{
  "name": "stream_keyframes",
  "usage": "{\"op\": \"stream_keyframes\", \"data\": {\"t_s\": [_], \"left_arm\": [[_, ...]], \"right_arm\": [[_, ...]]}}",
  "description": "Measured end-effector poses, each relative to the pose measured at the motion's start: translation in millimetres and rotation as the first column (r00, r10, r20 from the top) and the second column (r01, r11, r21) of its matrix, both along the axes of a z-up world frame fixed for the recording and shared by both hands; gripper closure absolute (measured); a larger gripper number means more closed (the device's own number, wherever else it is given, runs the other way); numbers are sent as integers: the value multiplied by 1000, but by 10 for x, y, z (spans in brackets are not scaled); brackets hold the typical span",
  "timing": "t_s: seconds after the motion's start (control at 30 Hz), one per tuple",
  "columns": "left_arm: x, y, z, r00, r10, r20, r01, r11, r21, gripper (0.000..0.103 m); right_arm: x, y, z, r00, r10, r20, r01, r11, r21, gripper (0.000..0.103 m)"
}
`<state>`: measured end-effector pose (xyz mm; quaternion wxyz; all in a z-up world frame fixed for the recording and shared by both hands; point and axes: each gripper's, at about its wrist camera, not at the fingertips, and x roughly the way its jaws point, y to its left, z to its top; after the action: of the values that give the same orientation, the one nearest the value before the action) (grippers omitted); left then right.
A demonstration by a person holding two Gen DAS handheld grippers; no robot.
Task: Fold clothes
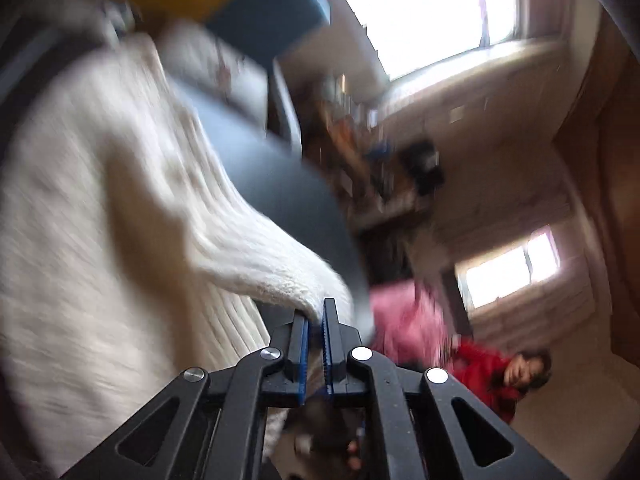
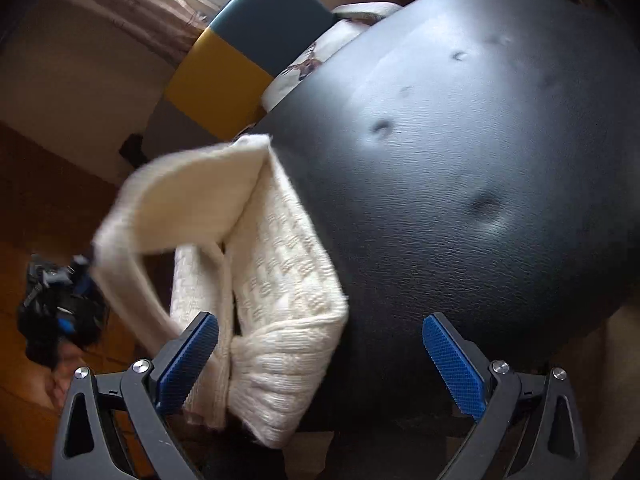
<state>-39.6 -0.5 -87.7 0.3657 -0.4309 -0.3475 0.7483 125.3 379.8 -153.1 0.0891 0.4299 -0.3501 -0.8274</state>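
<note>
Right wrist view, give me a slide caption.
Open right gripper over a cream sweater on a black table.

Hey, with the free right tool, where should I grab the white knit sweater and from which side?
Probably take the sweater's thick ribbed hem corner, which hangs over the near edge of the black surface. Come in from the front, sliding the open right tool leftward. That edge is folded, bulky and free. The left tool already pinches another part.

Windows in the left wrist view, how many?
2: a large window at top centre, a smaller window at lower right. More may be hidden behind the white sweater.
</note>
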Motion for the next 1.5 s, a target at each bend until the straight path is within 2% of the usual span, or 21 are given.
{"op": "stream_keyframes", "data": {"t_s": [0.1,0.2,0.23,0.33,0.4,0.47,0.5,0.57,0.67,0.73,0.77,0.87,1.03,1.13,1.2,1.23,1.3,1.37,1.4,1.47,1.5], "left_arm": [[-60,-887,114,987,159,-33,-159,987,-14,99],[-58,-1531,-69,957,291,-5,-289,948,-131,98],[-45,-1668,-194,945,326,27,-314,927,-206,97],[30,-2037,-541,888,446,111,-362,828,-430,92],[124,-2191,-637,865,487,124,-374,788,-489,89],[188,-2284,-622,856,509,90,-397,758,-518,88],[198,-2273,-576,861,503,67,-401,755,-518,87],[256,-2232,-574,894,447,20,-376,776,-506,83],[193,-1850,-478,939,343,-31,-308,797,-520,79],[156,-1642,-461,957,285,-45,-263,797,-543,77],[107,-1512,-458,965,257,-50,-239,789,-565,77],[10,-1174,-500,982,177,-65,-176,736,-654,77],[-187,-919,-683,987,154,-35,-128,653,-746,77],[-329,-811,-805,988,152,-10,-104,626,-773,77],[-428,-745,-963,987,160,32,-66,572,-818,77],[-455,-737,-1021,984,170,44,-59,555,-830,76],[-468,-743,-1058,982,185,33,-76,553,-829,73],[-451,-810,-1046,979,203,25,-100,583,-806,79],[-439,-886,-1036,976,217,31,-112,615,-781,90],[-405,-1182,-981,962,264,73,-149,729,-668,94],[-364,-1369,-913,953,293,79,-188,773,-606,95]], "right_arm": [[-258,-277,3,998,57,2,-57,998,27,0],[-456,-511,-2,993,118,12,-119,992,46,0],[-525,-587,-13,991,135,19,-136,989,58,0],[-691,-788,-48,984,174,43,-177,980,86,0],[-755,-895,-67,979,196,54,-200,976,88,0],[-811,-999,-80,974,217,68,-224,969,103,0],[-848,-1044,-100,972,225,74,-232,966,112,0],[-929,-1129,-149,968,237,87,-247,960,128,0],[-888,-1155,-177,966,238,99,-250,958,141,0],[-872,-1160,-200,966,236,101,-249,957,150,0],[-871,-1162,-209,967,236,99,-249,957,151,0],[-854,-1129,-233,968,234,94,-245,959,143,0],[-860,-1109,-238,967,238,86,-249,958,143,0],[-871,-1118,-239,966,244,80,-254,955,155,0],[-871,-1118,-245,966,247,73,-256,954,158,0],[-869,-1117,-249,966,248,69,-256,954,156,0],[-865,-1113,-255,967,250,52,-255,957,140,0],[-855,-1111,-259,967,252,42,-255,958,133,0],[-853,-1110,-261,967,252,39,-255,958,132,0],[-847,-1108,-264,966,255,35,-258,957,132,0],[-845,-1109,-263,966,257,34,-259,956,134,0]]}}
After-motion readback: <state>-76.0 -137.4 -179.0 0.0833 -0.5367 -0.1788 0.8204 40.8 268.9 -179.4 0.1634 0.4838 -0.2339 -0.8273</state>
